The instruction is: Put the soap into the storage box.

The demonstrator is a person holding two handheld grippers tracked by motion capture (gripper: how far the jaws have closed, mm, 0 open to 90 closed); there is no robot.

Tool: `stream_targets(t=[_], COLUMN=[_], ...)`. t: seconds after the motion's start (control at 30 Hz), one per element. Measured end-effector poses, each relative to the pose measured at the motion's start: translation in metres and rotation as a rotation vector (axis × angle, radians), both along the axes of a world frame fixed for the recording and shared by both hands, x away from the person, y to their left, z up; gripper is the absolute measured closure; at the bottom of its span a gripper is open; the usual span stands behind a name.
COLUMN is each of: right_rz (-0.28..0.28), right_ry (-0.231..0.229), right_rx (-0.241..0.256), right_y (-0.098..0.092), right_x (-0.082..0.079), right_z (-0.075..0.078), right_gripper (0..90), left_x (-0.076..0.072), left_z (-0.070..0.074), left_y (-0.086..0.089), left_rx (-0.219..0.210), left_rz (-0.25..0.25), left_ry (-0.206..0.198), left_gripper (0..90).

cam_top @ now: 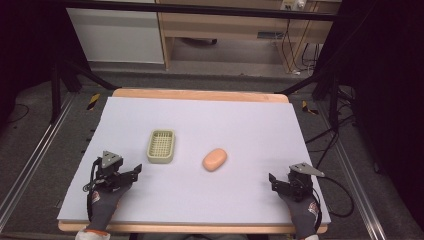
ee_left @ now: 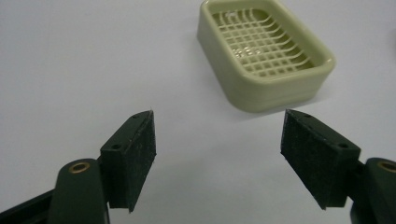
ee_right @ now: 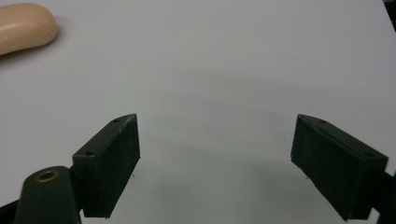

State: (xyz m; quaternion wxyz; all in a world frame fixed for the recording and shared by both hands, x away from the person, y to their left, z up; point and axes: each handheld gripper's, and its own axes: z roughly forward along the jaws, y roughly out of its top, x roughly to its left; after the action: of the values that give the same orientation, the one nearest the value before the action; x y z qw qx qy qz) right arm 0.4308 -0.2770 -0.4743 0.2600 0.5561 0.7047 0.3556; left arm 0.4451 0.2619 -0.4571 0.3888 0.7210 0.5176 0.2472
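— Left claw (cam_top: 136, 171)? Where, and how set?
— Low at the near left of the counter (cam_top: 200, 125), on the pale sheet, held by a gloved hand (cam_top: 102, 202). Jaws spread wide, nothing between them. Aimed toward the soap dish (cam_top: 161, 146), just beyond the tips and a little to the right in the left gripper view.
— And the dish itself (ee_left: 266, 51)?
— Cream plastic, rounded rectangle, upright, with a grid insert inside. Nothing lying in it. Sits left of the counter's middle, apart from the claw.
— Right claw (cam_top: 272, 180)?
— Near right edge of the counter, also in a gloved hand (cam_top: 302, 215). Jaws likewise wide apart, gripping nothing. In the right gripper view, bare pale surface between the two black pads (ee_right: 112, 168).
— The soap?
— Peach-coloured oval bar (cam_top: 215, 159), lying flat near the middle of the counter, to the right of the dish and not touching it. Well apart from the right claw; seen at the upper left corner of the right gripper view (ee_right: 23, 25), cut off by the frame edge.
— Between the two claws?
— Both dish and bar farther back on the counter, dish nearer the left claw, bar roughly midway but closer to the dish.
— Anything else?
— Wooden rim (cam_top: 200, 94) of the counter visible at the far edge, beyond the sheet.
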Motion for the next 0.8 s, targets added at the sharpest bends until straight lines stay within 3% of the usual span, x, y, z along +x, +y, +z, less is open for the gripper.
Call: stream_targets(t=[0.13, 0.43, 0.8], right_rz=[-0.010, -0.018, -0.024], right_ry=[0.002, 0.006, -0.003], right_rx=[-0.007, -0.011, -0.017], right_y=[-0.001, -0.001, 0.000], right_x=[0.001, 0.000, -0.001], right_z=[-0.001, -0.001, 0.000], right_gripper=[13.6, 13.6, 13.0], left_x=[-0.002, -0.005, -0.006], left_z=[0.002, 0.008, 0.016], left_y=[-0.004, -0.012, -0.031], left_rx=[0.001, -0.050, -0.042], left_rz=[-0.009, -0.049, -0.121], left_ry=[-0.001, -0.001, -0.005], left_gripper=[25.5, 25.0, 23.8])
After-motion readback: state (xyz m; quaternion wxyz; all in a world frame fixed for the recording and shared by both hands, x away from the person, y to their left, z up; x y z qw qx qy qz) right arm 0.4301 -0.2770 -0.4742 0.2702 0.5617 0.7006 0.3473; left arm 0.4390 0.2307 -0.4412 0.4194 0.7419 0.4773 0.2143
